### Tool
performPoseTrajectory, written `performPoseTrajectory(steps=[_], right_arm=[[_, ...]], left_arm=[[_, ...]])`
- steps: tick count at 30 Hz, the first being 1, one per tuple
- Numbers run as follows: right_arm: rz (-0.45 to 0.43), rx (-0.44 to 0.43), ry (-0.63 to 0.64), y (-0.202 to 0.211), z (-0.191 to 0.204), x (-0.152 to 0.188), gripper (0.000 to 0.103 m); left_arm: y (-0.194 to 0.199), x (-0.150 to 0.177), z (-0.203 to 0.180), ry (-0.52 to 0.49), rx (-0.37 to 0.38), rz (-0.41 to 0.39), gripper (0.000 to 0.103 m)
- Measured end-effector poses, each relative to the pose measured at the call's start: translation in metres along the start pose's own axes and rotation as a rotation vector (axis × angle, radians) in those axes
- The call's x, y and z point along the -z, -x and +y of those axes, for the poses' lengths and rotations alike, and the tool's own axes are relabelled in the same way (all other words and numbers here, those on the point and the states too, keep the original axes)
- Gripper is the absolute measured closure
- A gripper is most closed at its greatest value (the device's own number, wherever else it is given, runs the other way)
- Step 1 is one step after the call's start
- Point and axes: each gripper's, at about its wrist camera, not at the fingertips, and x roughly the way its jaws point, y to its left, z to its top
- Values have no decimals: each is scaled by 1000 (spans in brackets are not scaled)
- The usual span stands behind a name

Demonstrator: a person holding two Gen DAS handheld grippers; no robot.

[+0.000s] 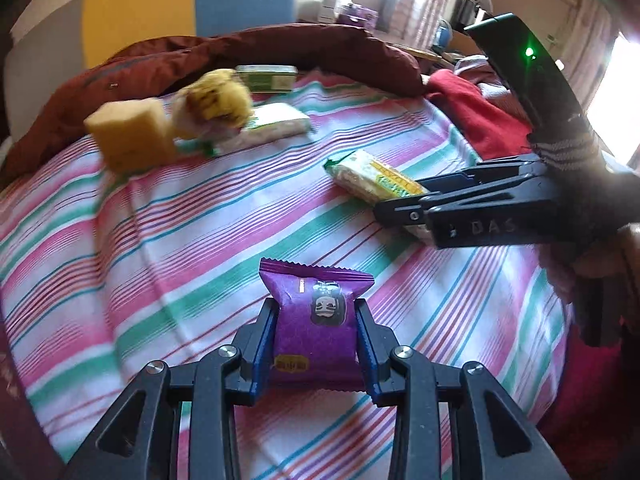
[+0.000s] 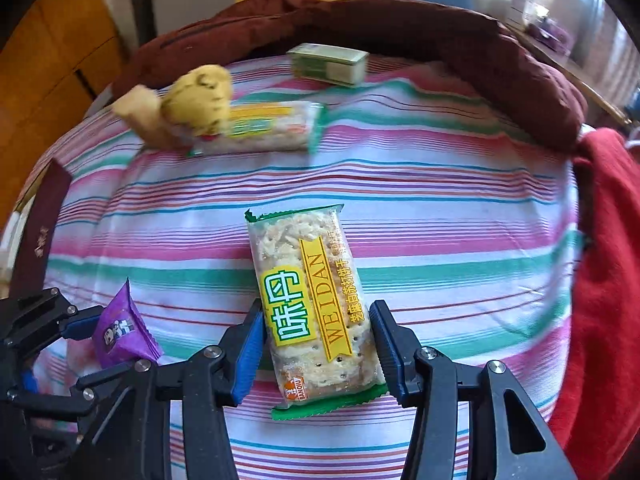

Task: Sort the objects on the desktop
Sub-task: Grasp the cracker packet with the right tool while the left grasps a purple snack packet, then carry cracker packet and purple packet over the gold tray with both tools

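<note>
In the left wrist view, my left gripper is shut on a purple snack packet, its blue pads pressing both sides just above the striped bedsheet. To the right, my right gripper is shut on a cracker packet with a yellow and green label. The right wrist view shows this cracker packet lengthwise between the pads of the right gripper. At its lower left, the left gripper carries the purple packet.
At the back of the sheet lie a yellow foam block, a yellow plush lump, a second cracker packet and a green box. A dark red jacket rims the far side. A red cloth lies right, a maroon booklet left.
</note>
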Motion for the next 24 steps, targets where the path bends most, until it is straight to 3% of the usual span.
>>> performPoseTrajectory(steps=[13, 24], right_arm=[[6, -27, 65, -2, 25, 7, 51], [14, -47, 49, -4, 38, 6, 51]], left_arm=[[54, 24, 22, 87, -153, -100, 66], [103, 35, 41, 126, -200, -173, 66]])
